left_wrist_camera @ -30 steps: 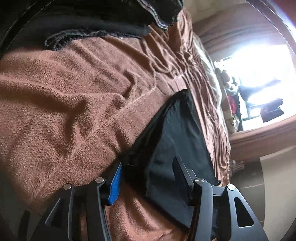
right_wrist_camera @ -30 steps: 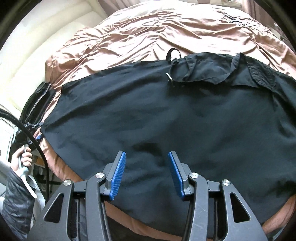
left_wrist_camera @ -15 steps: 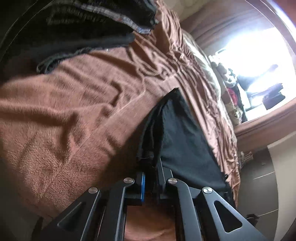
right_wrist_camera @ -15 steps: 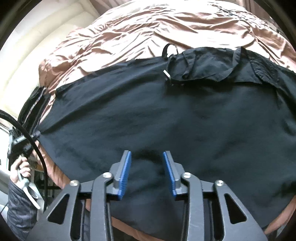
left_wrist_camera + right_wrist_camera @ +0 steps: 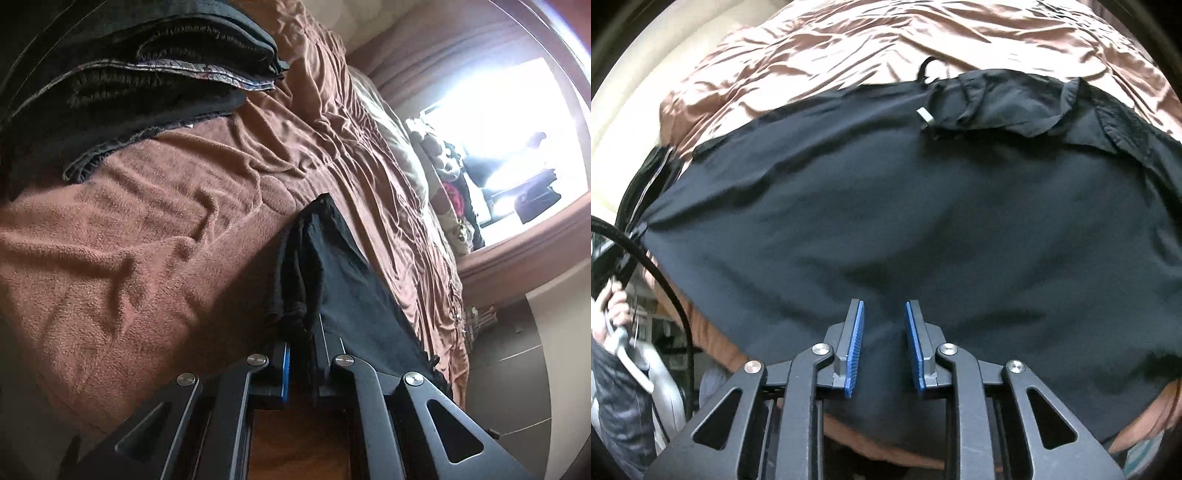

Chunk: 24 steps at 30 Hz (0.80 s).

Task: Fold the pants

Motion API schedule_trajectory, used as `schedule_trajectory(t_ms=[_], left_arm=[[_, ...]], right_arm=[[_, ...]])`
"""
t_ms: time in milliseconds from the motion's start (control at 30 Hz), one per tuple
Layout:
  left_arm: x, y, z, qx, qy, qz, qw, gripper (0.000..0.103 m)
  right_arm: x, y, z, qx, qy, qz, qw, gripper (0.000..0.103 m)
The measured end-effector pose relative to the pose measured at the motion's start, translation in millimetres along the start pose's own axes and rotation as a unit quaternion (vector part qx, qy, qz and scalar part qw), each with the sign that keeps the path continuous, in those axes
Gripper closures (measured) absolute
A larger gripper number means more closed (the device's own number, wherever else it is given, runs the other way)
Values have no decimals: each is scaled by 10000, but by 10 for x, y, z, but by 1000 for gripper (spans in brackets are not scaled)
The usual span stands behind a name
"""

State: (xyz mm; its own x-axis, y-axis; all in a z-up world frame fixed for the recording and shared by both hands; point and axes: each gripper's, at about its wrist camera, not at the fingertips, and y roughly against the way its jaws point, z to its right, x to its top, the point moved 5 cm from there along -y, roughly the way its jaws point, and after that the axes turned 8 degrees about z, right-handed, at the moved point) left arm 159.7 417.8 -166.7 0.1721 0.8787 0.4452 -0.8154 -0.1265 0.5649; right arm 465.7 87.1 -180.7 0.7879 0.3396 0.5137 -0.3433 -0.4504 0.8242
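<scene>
Black pants (image 5: pixel 905 206) lie spread across a brown bedspread (image 5: pixel 849 48). In the left wrist view they show edge-on as a dark strip (image 5: pixel 343 273). My left gripper (image 5: pixel 301 354) is shut on the bunched near edge of the pants, at the bed's side. My right gripper (image 5: pixel 882 332) sits low over the near edge of the pants, its blue pads narrowly apart with black cloth between them; whether they pinch it is unclear. The waistband with a loop and a small white tag (image 5: pixel 925 114) lies at the far side.
A stack of folded dark clothes (image 5: pixel 129 85) sits on the brown blanket (image 5: pixel 129 229) at upper left in the left wrist view. A bright window (image 5: pixel 509 122) and clutter lie beyond the bed. The person's hand (image 5: pixel 615 310) and a black cable (image 5: pixel 661 280) show at left.
My left gripper closed on the pants' edge and has lifted it slightly. My right gripper's pads narrowed step by step and moved lower onto the near edge of the pants.
</scene>
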Motion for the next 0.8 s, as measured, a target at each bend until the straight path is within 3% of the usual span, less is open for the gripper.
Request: schedule_trajectory(t_ms=[267, 567, 800], left_arm=[[24, 6, 59, -77, 62, 36, 9999, 95], [102, 76, 206, -258, 82, 150, 9995, 95], [172, 147, 418, -465, -4, 254, 9986, 95]], right_arm=[[298, -267, 76, -260, -30, 146, 9995, 92], [685, -458, 179, -431, -115, 365, 9983, 92], [639, -463, 192, -419, -116, 341, 9985, 92]])
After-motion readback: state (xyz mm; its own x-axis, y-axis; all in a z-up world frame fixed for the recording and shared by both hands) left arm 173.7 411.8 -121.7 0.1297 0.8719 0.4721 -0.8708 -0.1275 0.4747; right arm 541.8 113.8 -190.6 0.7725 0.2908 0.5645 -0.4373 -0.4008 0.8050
